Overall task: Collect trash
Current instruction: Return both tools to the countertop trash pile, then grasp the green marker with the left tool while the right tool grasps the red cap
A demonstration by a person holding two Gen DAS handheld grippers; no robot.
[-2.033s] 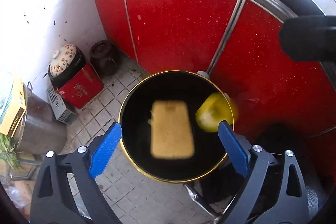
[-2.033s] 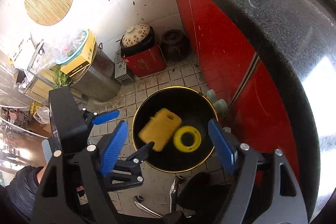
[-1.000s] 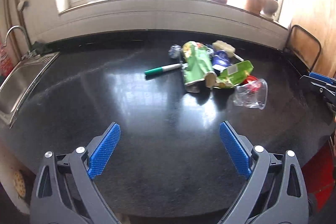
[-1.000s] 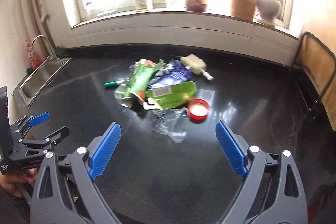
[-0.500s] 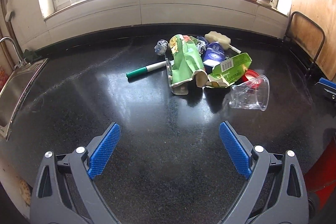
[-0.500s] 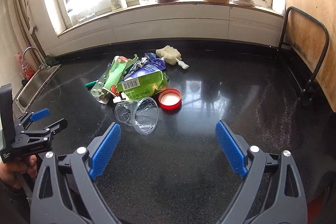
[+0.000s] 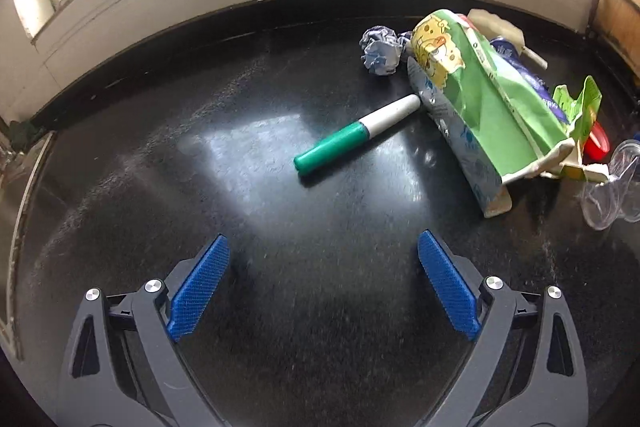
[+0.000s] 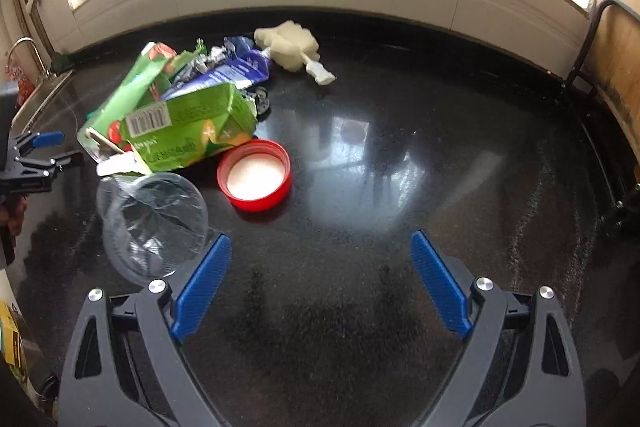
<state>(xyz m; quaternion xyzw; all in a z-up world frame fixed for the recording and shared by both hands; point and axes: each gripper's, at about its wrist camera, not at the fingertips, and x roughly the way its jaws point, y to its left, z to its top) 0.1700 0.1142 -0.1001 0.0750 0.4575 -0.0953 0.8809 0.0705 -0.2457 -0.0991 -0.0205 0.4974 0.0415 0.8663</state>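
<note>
Jaws of the left gripper (image 7: 323, 283) and right gripper (image 8: 320, 281) stood apart, empty. Ahead of the left lay a marker (image 7: 357, 134); a clear cup (image 8: 153, 215) touched the right's left finger. Closing there could crush or flick the flimsy cup away.

No wording legible anywhere. Green carton (image 8: 188, 131), just behind the red lid (image 8: 254, 175): white barcode label, digits too small; green print below it blurred. Blue pouch (image 8: 232, 73), behind the carton: white lettering, unreadable. Green-and-yellow carton (image 7: 476, 95), right of the marker (image 7: 356, 135): cartoon figure, faint blue print, illegible.
</note>
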